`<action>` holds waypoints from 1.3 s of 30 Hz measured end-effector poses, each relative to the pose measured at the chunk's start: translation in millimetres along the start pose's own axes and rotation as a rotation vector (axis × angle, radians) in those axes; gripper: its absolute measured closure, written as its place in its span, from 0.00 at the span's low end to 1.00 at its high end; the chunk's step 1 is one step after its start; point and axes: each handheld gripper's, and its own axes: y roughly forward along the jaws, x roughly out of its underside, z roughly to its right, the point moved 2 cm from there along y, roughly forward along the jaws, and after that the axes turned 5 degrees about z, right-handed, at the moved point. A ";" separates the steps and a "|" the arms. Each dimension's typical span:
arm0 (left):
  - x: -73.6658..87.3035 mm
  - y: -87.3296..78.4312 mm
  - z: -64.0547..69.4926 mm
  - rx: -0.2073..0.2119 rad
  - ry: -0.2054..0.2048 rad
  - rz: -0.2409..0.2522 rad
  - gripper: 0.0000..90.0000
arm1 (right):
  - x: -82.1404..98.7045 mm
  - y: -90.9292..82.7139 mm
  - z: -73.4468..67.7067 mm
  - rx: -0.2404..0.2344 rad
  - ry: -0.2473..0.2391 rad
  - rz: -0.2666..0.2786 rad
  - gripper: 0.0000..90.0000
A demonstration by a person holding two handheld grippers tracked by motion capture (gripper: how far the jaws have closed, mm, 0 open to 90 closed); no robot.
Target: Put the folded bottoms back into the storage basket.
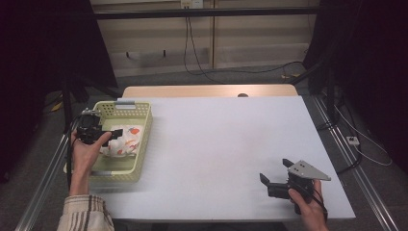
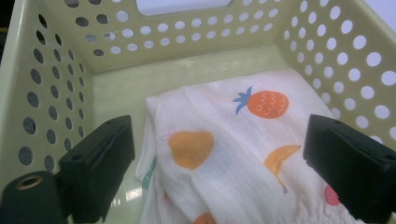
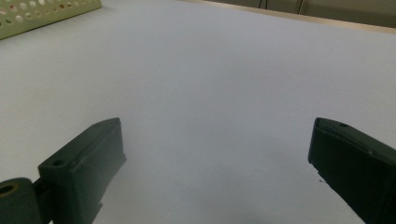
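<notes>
A pale yellow perforated basket stands at the table's left edge. In it lies a bunched white cloth printed with orange fruit. My left gripper hangs over the basket's left side and points at the cloth. In the left gripper view the left gripper stands open with its jaws wide apart, the cloth lies between and below them, and the pads do not press on it. My right gripper rests near the table's front right, open and holding nothing. The right gripper faces bare white table.
The basket wall rises close on three sides of the left gripper. A corner of the basket lies far off in the right gripper view. Cables and black stands sit on the floor beyond the table.
</notes>
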 end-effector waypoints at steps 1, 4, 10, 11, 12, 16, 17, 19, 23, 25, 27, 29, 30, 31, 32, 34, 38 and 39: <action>-0.2 -1.2 1.0 -0.001 0.009 0.009 0.09 | 0.0 0.1 -0.2 -0.001 0.001 0.001 0.04; -1.7 -6.5 2.3 0.014 0.009 0.048 0.09 | -0.1 0.3 -0.9 -0.006 0.001 0.000 0.04; -4.2 -17.1 4.3 -0.006 0.028 0.113 0.09 | -0.3 0.6 -0.4 -0.009 0.002 0.001 0.04; -4.4 -18.6 4.7 -0.013 0.025 0.121 0.09 | -0.4 0.8 -0.5 -0.011 0.003 0.000 0.04; -3.1 -20.1 4.4 -0.008 0.021 0.112 0.09 | -0.5 1.0 -0.8 -0.012 0.004 0.001 0.04; -3.9 -22.5 6.2 0.018 0.017 0.137 0.08 | -0.7 2.6 -0.8 -0.016 0.001 0.000 0.04; -4.3 -23.0 7.0 0.018 0.017 0.154 0.08 | -0.8 2.8 -0.6 -0.017 0.004 -0.001 0.04; -5.7 -25.5 7.9 0.029 0.020 0.193 0.06 | -0.8 3.4 -0.3 -0.016 0.003 -0.002 0.04; -9.0 -30.3 13.8 0.041 0.073 0.289 0.06 | -0.7 3.9 0.1 -0.012 0.005 -0.002 0.04; -10.6 -31.9 18.6 0.070 0.066 0.312 0.06 | -1.0 4.6 0.1 -0.006 0.005 -0.002 0.04; -11.6 -34.1 21.1 0.107 0.042 0.329 0.06 | -1.1 4.7 -0.4 -0.005 0.005 -0.004 0.04; -12.0 -36.3 21.7 0.111 0.027 0.350 0.06 | -1.2 4.9 -1.2 -0.004 0.008 -0.007 0.04; -11.8 -36.6 22.6 0.101 0.015 0.360 0.06 | -1.1 5.0 -1.4 -0.006 0.004 -0.006 0.04; -11.7 -36.3 24.5 0.084 0.022 0.356 0.06 | -1.0 5.0 -1.5 -0.005 0.005 -0.005 0.04; -11.6 -36.7 25.9 0.073 0.034 0.353 0.06 | -0.6 5.0 -1.4 -0.004 0.010 -0.007 0.04; -11.0 -39.0 27.2 0.061 0.051 0.357 0.06 | -0.6 5.2 -0.4 -0.001 0.013 -0.008 0.04; -10.0 -43.4 29.9 0.093 0.048 0.339 0.06 | -0.8 5.0 -0.7 0.001 0.015 -0.008 0.04; -9.2 -44.9 31.0 0.085 0.054 0.338 0.06 | -0.9 4.9 -1.0 0.002 0.014 -0.008 0.04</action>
